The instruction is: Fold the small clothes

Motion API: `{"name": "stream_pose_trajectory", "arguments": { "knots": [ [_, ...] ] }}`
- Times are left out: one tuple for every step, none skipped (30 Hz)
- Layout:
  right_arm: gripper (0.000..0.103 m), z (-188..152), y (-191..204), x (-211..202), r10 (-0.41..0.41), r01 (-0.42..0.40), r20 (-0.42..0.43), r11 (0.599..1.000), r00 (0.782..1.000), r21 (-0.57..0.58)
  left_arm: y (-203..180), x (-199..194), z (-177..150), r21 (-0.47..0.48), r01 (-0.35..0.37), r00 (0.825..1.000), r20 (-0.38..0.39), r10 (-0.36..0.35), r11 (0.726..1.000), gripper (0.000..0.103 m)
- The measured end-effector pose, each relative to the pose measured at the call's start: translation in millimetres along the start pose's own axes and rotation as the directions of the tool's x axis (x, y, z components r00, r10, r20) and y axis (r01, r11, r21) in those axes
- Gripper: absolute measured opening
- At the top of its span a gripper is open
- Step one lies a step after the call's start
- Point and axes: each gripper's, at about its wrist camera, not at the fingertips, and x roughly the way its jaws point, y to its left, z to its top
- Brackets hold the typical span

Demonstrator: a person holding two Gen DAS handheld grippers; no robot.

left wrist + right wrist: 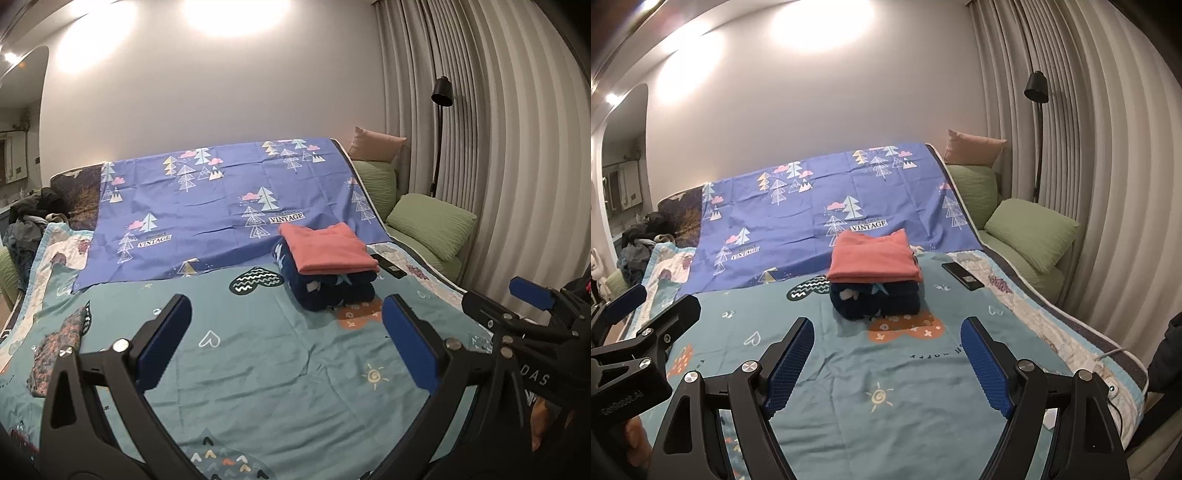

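While both grippers hang over the near end of the bed (923, 373), each stands with jaws spread wide and nothing between them. Left gripper (286, 332) — blue pads apart, only the teal sheet (258, 369) showing in the gap. Right gripper (886, 350) — same, released, clear of any cloth.

Folded clothes sit in one stack mid-bed, beyond both grippers and apart from them: a coral garment (873, 260) folded flat on top of a dark navy bundle (875, 301) with pale print. The stack rests on the teal sheet, just at the edge of a purple sheet (221, 199) with tree print that covers the far half of the bed.

A patterned piece of cloth (55, 350) lies flat near the bed's left edge, beside the left gripper; possibly another small garment, too distorted to tell. Black phone (962, 276) lies right of the stack. Green pillows (1030, 232) along the right side, black floor lamp (1038, 110) against the curtain (1089, 147).
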Motion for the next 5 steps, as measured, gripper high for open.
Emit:
{"name": "stream_pose_trajectory", "arguments": {
  "knots": [
    [0.084, -0.5, 1.2, 0.0, 0.000, 0.000, 0.000, 1.000, 1.000, -0.001, 1.1, -0.9, -0.5, -0.001, -0.003, 1.000, 0.000, 0.003, 1.000, 0.102],
    [0.084, -0.8, 2.4, -0.2, 0.000, 0.000, 0.001, 1.000, 1.000, -0.003, 2.3, -1.4, -1.0, 0.000, -0.005, 1.000, -0.001, 0.005, 1.000, 0.102],
    [0.084, -1.6, 2.9, -0.6, 0.000, 0.000, 0.001, 1.000, 1.000, -0.006, 2.8, -2.0, -1.3, 0.000, -0.009, 1.000, -0.001, 0.009, 1.000, 0.102],
    [0.084, -2.2, 4.3, -1.2, -0.001, 0.002, 0.002, 1.000, 1.000, -0.009, 3.5, -2.9, -1.4, 0.000, -0.015, 1.000, 0.001, 0.015, 1.000, 0.102],
    [0.084, -2.6, 5.6, -1.7, -0.002, 0.002, 0.002, 1.000, 1.000, -0.013, 4.7, -3.4, -1.3, 0.000, -0.018, 1.000, 0.002, 0.018, 1.000, 0.102]
  ]
}}
